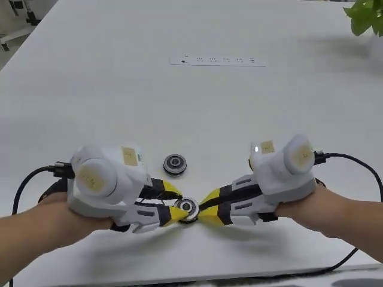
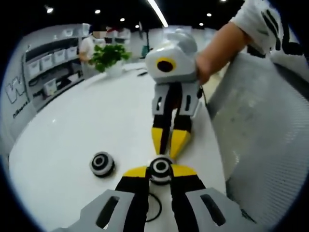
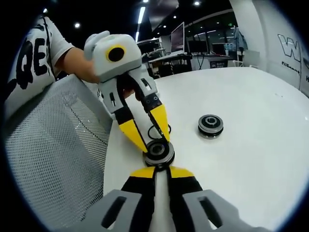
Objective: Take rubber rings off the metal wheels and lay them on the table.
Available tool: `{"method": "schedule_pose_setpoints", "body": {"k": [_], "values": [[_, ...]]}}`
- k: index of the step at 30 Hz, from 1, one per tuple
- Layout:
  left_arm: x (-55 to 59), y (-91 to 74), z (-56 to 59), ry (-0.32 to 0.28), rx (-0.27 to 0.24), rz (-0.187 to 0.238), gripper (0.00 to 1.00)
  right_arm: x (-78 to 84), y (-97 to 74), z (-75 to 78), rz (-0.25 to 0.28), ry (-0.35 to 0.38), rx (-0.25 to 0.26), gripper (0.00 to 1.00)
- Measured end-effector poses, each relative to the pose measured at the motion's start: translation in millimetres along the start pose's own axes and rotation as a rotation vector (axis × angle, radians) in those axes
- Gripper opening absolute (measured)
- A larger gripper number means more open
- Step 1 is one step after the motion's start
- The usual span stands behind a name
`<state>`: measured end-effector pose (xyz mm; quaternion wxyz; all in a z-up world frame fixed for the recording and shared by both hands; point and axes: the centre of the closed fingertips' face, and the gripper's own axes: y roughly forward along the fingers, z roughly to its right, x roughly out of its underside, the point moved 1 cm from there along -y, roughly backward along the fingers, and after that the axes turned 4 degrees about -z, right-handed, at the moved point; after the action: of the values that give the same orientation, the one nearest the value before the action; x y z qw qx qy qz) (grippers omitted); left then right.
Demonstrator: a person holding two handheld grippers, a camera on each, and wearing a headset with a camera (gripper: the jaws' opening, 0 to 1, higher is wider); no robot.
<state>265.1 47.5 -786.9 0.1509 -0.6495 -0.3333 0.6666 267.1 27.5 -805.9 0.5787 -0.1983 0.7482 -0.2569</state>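
A small metal wheel [image 1: 187,207] with a black rubber ring sits near the table's front edge, between both grippers. My left gripper [image 1: 178,204] is shut on the wheel [image 2: 161,167], one yellow tip on each side. Opposite it, my right gripper [image 1: 206,208] has its jaws pressed together at the wheel's rim [image 3: 158,151], pinching the ring's edge. A second wheel [image 1: 175,164] with its ring on lies flat a little farther back, also seen in the gripper views [image 2: 102,163] [image 3: 210,124]. A loose black ring [image 2: 159,209] lies on the table under my left gripper.
A white power strip [image 1: 218,60] lies at the far middle of the white table [image 1: 287,119]. A green plant [image 1: 366,15] stands at the far right corner. A mesh chair back [image 3: 53,145] stands close behind the front edge. Cables trail from both grippers.
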Motion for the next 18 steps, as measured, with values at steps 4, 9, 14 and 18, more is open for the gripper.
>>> {"method": "schedule_pose_setpoints", "body": {"k": [4,9,14,18], "values": [[0.9,0.9,-0.6,-0.022,-0.016,-0.013,0.15,-1.1,0.5,0.0,-0.001,-0.005,0.001,0.04],[2.7,0.3,-2.4,-0.094,-0.018,0.02,0.14,-0.5,0.3,0.1,0.001,0.031,-0.003,0.01],[2.9,-0.1,-1.2,-0.089,-0.027,0.025,0.13,-0.3,-0.1,3.8,0.025,0.152,0.006,0.0],[1.4,-0.8,0.1,-0.078,-0.034,0.017,0.13,-2.0,-3.5,9.1,0.077,0.298,-0.005,0.0]]}}
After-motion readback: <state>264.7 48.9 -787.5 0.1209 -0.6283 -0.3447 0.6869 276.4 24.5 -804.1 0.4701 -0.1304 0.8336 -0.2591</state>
